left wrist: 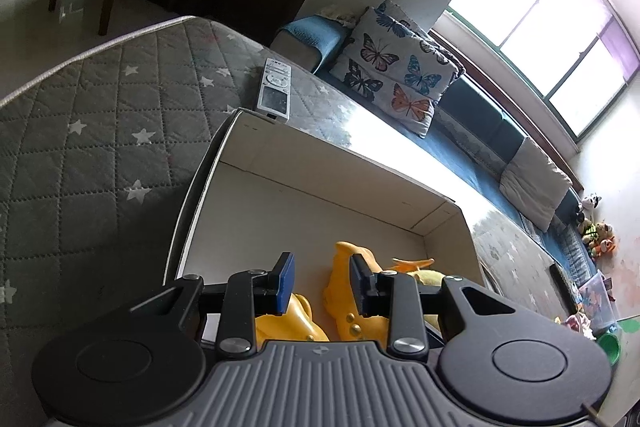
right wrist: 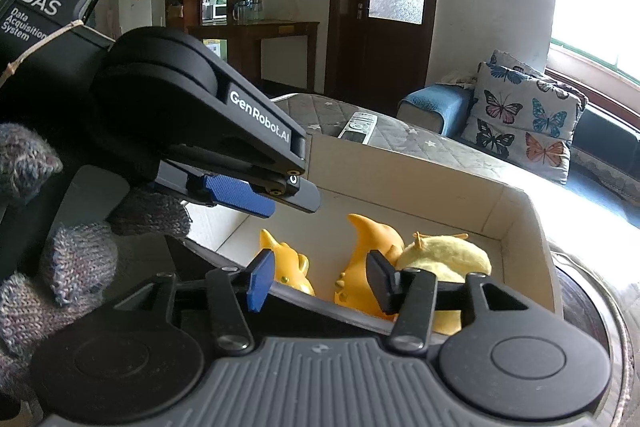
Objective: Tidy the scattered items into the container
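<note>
Grey quilted mattress (left wrist: 100, 115) with white stars fills the near-left of the left wrist view, its far-right part blown out by window glare, so the surface there is unreadable. On it sits the open cardboard box (left wrist: 320, 163) (the container), near wall cut off by the gripper bodies in both views. Far right, a dark sofa with a butterfly cushion (left wrist: 394, 67) and a plain pale cushion; further along, a small heap of plush toys too tiny to sort out. A white remote control (left wrist: 275, 89) lies on the mattress just beyond the box's far-left corner, outside it. Inside the box: two orange plastic toy figures (right wrist: 370, 255), lower halves hidden by the box wall and gripper fingers, and a yellow plush toy (right wrist: 448, 255) touching the right one, shape hard to make out. Left gripper (left wrist: 322, 283) hangs over the box interior, jaws partly apart with nothing pinched; one orange figure shows through the gap but the pads do not press it. In the right wrist view the left gripper (right wrist: 248, 197) appears from the side, held by a hand in a grey knit glove (right wrist: 76, 259). Right gripper (right wrist: 318, 279) is at the box's near edge, jaws standing apart and empty, toys behind them.
</note>
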The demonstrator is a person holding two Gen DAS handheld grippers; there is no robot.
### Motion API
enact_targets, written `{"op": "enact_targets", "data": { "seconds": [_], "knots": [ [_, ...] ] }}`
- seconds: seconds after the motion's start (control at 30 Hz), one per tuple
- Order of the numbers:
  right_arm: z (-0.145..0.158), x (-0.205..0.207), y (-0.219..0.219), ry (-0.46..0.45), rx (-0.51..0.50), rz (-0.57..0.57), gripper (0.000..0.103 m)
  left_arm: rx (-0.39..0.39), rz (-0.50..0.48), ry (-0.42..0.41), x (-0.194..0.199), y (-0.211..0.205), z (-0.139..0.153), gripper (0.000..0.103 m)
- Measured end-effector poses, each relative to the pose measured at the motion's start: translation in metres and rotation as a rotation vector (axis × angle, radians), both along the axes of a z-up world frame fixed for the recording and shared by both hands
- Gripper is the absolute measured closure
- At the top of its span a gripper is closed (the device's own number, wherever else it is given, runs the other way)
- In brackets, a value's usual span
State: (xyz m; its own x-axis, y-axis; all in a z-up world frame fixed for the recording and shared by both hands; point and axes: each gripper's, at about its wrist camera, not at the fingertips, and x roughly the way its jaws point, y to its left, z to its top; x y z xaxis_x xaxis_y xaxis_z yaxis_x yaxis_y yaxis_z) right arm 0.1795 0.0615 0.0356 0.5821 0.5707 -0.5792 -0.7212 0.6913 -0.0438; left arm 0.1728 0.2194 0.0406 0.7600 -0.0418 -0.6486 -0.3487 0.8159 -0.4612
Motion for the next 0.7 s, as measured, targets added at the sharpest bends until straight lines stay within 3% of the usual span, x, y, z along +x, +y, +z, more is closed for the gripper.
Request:
{"op": "enact_targets", "data": {
  "seconds": [0.3,0.43,0.7],
  "knots": [
    [0.004,-0.012,-0.014,-0.013,0.01,-0.021,0.036,0.028,-0.013,-0.007,-0.012,-0.012,0.003,0.07],
    [0.004,-0.017,-0.022,-0.01,0.019,-0.035,0.024,0.039,-0.017,-0.009,-0.019,-0.017,0.004,0.07],
    [0.003,-0.026,-0.035,-0.002,0.032,-0.049,0.024,0.061,-0.024,-0.008,-0.031,-0.029,0.003,0.07]
  ]
}}
